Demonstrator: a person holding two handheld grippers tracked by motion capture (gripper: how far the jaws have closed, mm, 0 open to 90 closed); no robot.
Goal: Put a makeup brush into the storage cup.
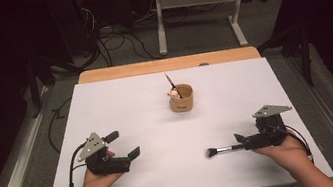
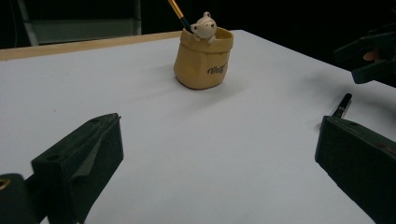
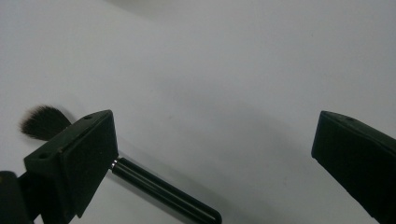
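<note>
A: Where is the makeup brush [image 1: 224,149] lying?

B: Flat on the white table [image 1: 159,186], well in front of the tan pot [image 1: 181,98], to the pot's right, bristles pointing left. The right gripper [image 1: 243,141] is hovering at its handle, jaws wide apart with nothing between them.

A: And the left gripper [image 1: 123,145]?

B: It is waiting left of the pot, jaws apart too.

A: Advice for the grasp?

B: I'd be centring the handle between the jaws and closing on the black shaft, not the ferrule, so it is lifting level toward the pot.
</note>
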